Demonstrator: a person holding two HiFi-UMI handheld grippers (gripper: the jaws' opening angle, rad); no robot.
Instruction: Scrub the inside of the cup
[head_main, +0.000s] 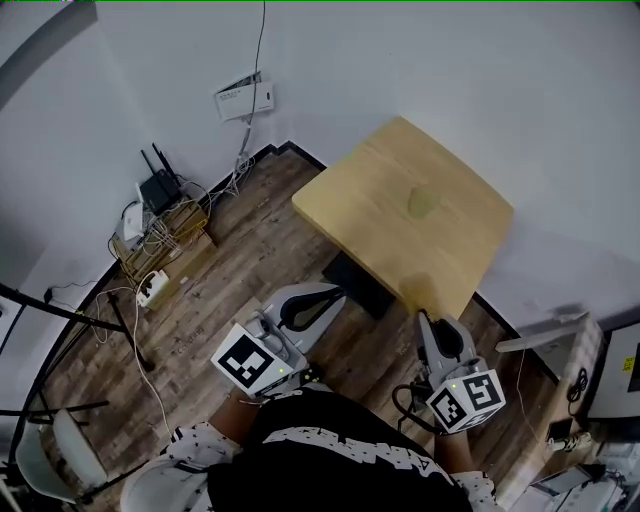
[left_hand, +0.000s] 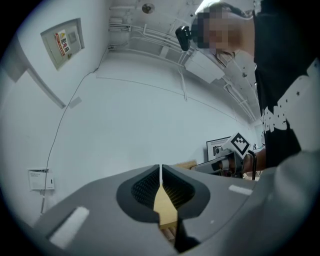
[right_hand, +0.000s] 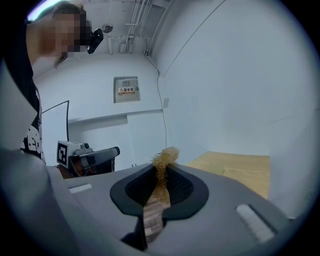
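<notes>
Two grippers hung short of the pale wooden table (head_main: 400, 200).
Empty left gripper (left_hand: 160, 176) clenched; right gripper (right_hand: 159, 175) pinched a straw-coloured fibre tuft (right_hand: 166, 156), a pinch likely worth keeping tight.

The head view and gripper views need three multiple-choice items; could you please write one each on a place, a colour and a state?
1. Where does the wooden table stand?
A. beside the white wall
B. mid-room, far from walls
C. on a carpet
2. What colour is the fibre tuft in the right gripper?
A. blue
B. straw
C. black
3. The left gripper has its jaws:
A. wide apart
B. closed on a cup
C. together, nothing between
Key: 1 A, it stands next to the wall; 2 B, pale straw fibres show between the jaws; 3 C, only a thin slit shows.
</notes>
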